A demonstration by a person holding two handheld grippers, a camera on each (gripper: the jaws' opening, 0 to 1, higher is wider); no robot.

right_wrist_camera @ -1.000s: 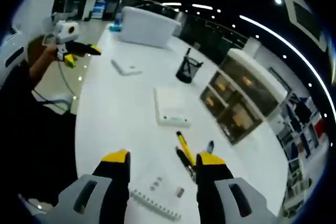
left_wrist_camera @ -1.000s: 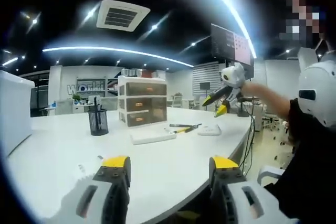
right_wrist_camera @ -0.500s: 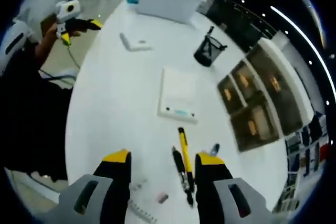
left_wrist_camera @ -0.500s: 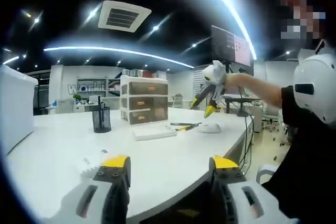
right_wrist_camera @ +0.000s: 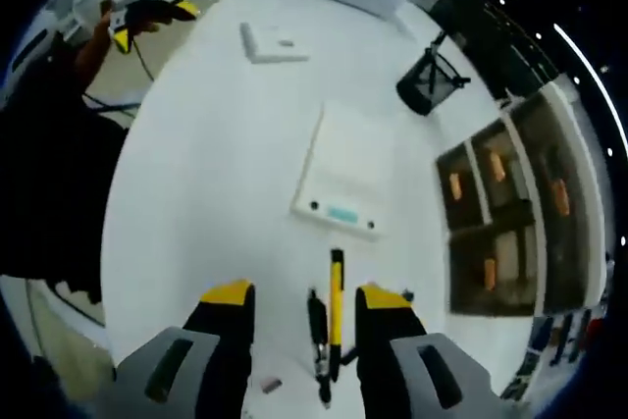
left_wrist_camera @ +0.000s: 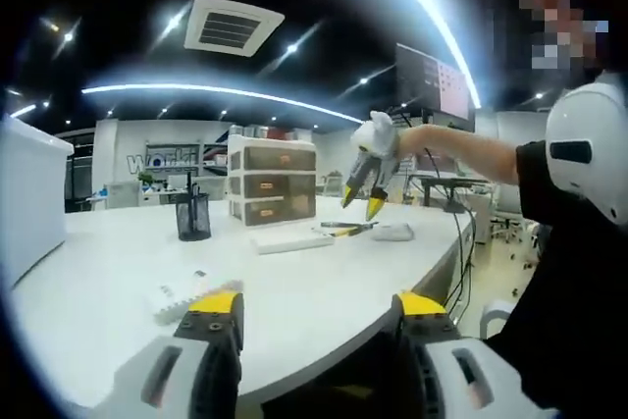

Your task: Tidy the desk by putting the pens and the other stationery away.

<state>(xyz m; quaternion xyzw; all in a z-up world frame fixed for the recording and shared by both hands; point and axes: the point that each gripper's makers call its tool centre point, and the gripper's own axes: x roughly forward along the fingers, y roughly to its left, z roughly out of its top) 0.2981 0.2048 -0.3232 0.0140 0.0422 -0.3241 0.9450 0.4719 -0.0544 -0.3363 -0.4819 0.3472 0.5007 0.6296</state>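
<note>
The right gripper (right_wrist_camera: 297, 303) hangs with jaws spread over the white desk (right_wrist_camera: 196, 203). A yellow-and-black pen (right_wrist_camera: 336, 313) and a black pen (right_wrist_camera: 317, 331) lie between them, untouched. The left gripper (left_wrist_camera: 312, 308) hovers with jaws apart and empty near the desk's edge.

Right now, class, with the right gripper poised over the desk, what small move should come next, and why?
Probably lower the right gripper straight down and close on the yellow pen. Its jaws stand open, the pen lies between them on the white desk with a black pen beside it, and neither is held yet.

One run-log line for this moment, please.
right hand-held gripper: open, above yellow pen | left hand-held gripper: open, idle | pen holder: apart
</note>
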